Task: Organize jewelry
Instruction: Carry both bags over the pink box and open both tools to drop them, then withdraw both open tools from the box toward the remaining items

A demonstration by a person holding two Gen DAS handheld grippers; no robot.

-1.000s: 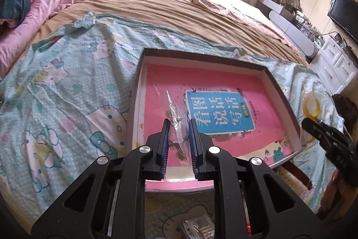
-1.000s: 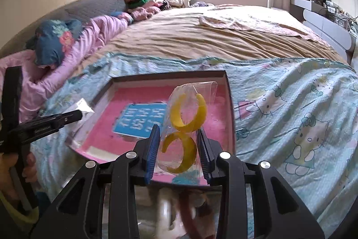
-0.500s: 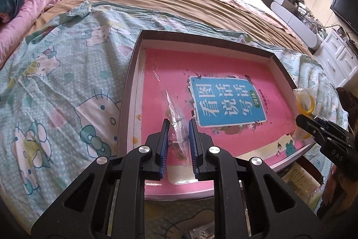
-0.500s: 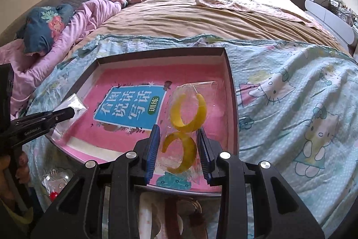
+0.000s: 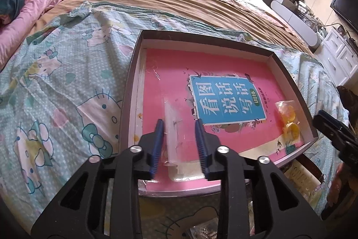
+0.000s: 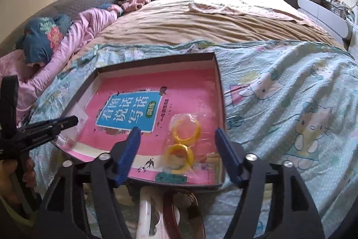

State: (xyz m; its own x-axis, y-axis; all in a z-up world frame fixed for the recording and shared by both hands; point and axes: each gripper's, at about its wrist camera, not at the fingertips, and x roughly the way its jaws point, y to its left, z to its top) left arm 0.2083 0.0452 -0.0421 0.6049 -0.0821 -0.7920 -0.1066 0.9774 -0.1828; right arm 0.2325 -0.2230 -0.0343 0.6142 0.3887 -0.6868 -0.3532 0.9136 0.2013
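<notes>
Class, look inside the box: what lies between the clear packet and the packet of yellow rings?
The blue title panel on the pink book cover, between the clear packet and yellow-ring packet; left wrist view shows it.

Tray (image 5: 134, 73) on bed (image 6: 279, 93), book (image 6: 134, 109) in tray. Small bag (image 5: 173, 133) on book's left side, between my left fingers (image 5: 157, 138). Ring bag (image 6: 183, 142) at tray's right, between my right fingers (image 6: 132, 145), touching neither.

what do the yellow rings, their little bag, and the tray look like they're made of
Yellow rings: likely glossy plastic or resin, translucent with bright highlights.
Bag: thin clear plastic film, crinkled, shiny, see-through.
Tray: probably cardboard, with thin straight folded walls, dark outside and matte white inside.
</notes>
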